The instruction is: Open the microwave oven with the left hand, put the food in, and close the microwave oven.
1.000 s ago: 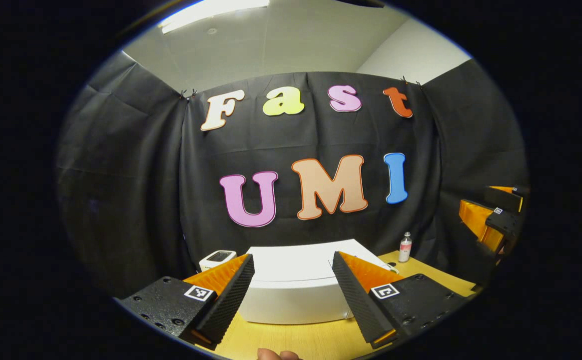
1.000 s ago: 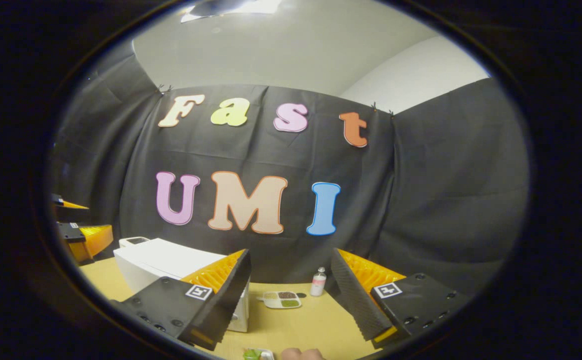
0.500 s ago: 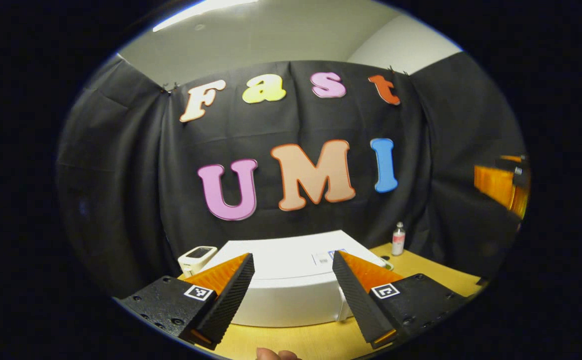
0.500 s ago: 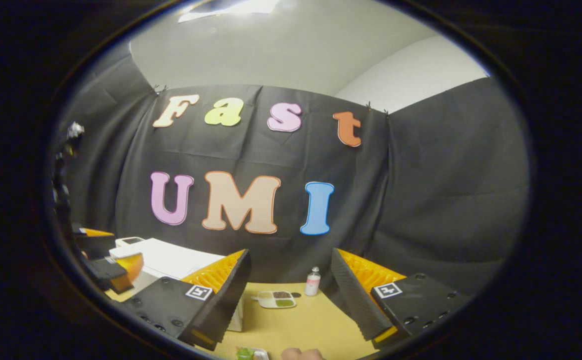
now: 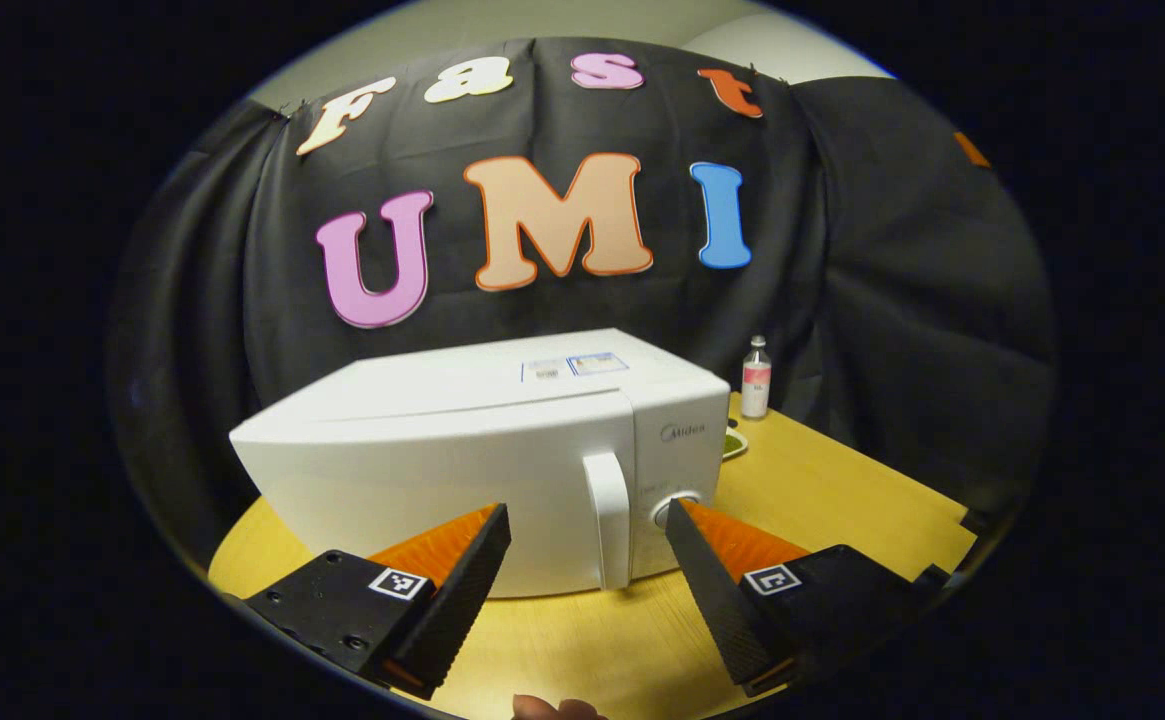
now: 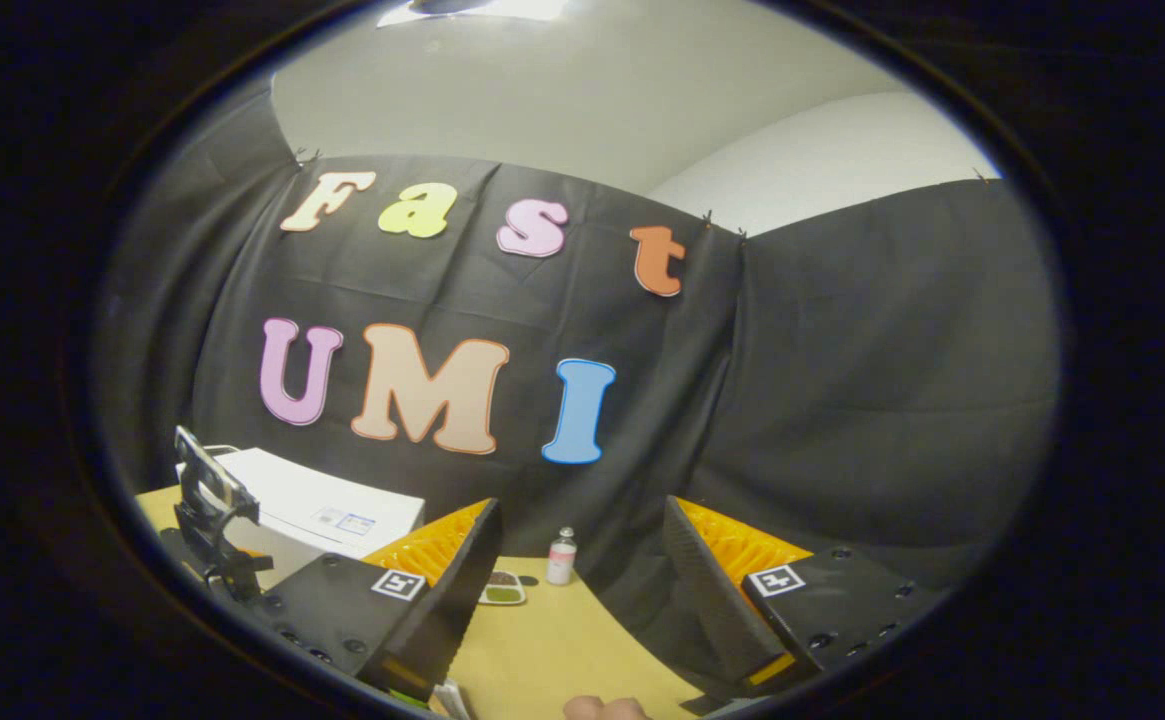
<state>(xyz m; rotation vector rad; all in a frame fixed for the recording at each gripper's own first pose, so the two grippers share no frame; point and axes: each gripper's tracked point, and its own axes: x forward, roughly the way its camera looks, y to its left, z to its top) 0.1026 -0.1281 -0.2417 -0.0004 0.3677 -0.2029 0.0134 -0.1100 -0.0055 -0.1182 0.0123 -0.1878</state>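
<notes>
A white microwave oven [image 5: 472, 450] sits on the wooden table [image 5: 842, 500], its door closed and its upright handle [image 5: 610, 520] facing the left gripper [image 5: 587, 560]. That gripper hovers low in front of the oven with its two fingers spread wide apart, nothing between them; the handle and the round knob [image 5: 677, 510] beside it line up in the gap, but the fingers are not touching the oven. At the bottom edge of the left gripper view a fingertip of the person's hand [image 5: 557, 708] peeks in.

Behind the oven's right corner, near the black cloth wall, stands a small bottle [image 5: 756, 378] with a pink label, and just in front of it the rim of a dish [image 5: 734, 444] shows from behind the oven.

The right gripper [image 6: 582, 590] is held farther back and higher, its fingers likewise wide apart and holding nothing. In the right gripper view the microwave oven [image 6: 312, 510] lies off to the left, with a dark piece of gear [image 6: 207, 510] on a stand in front of it, which I cannot make out. Between that gripper's fingers, on the table [image 6: 562, 650], I see the small bottle [image 6: 562, 556] and beside it a divided tray of food [image 6: 502, 590] with dark and green portions. Something green and white [image 6: 432, 696] lies at the bottom edge under the left finger, too cut off to tell. Part of the person's hand [image 6: 607, 708] shows there as well.
</notes>
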